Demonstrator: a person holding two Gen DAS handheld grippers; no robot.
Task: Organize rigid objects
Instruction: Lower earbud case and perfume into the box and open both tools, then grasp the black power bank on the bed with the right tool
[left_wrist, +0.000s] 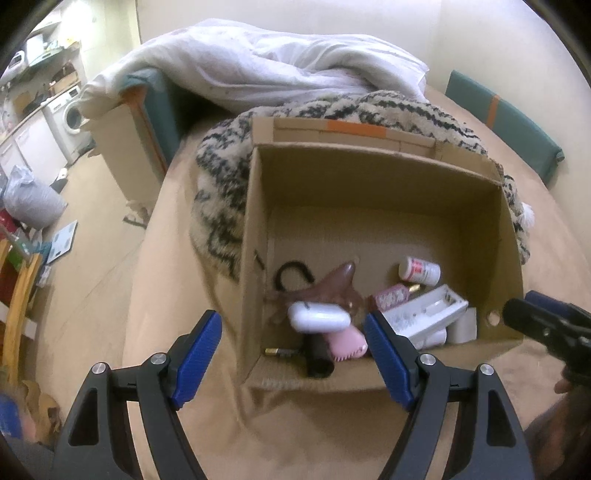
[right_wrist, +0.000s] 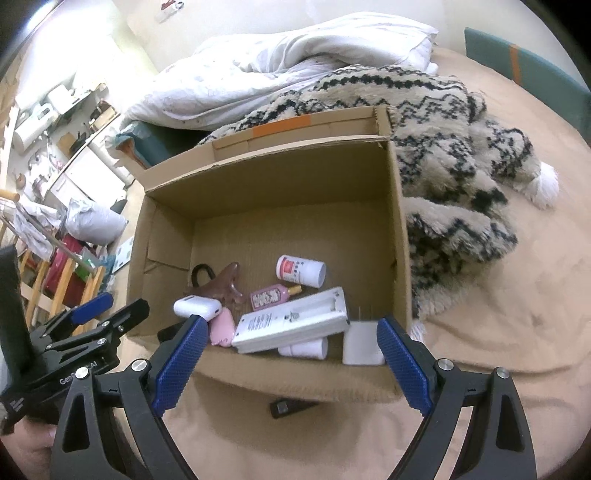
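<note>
An open cardboard box (left_wrist: 373, 184) (right_wrist: 273, 177) stands on the tan bed sheet. Inside lie a white oval case (left_wrist: 318, 316) (right_wrist: 197, 307), a pink brush (left_wrist: 347, 343) (right_wrist: 222, 326), a brown plastic piece (left_wrist: 332, 288) (right_wrist: 225, 282), a white pill bottle (left_wrist: 419, 270) (right_wrist: 301, 270), a small pink bottle (left_wrist: 391, 297) (right_wrist: 269, 295) and a white remote (left_wrist: 424, 314) (right_wrist: 291, 321). My left gripper (left_wrist: 293, 354) is open and empty over the box's near left corner. My right gripper (right_wrist: 290, 363) is open and empty over the near wall. A small dark object (right_wrist: 290, 406) lies on the sheet outside the box.
A patterned fluffy blanket (left_wrist: 229, 177) (right_wrist: 450, 147) lies behind and beside the box, with a white duvet (left_wrist: 273, 62) (right_wrist: 280, 62) beyond it. The bed's left edge drops to a floor with bags, wooden racks and a washing machine (left_wrist: 68, 114).
</note>
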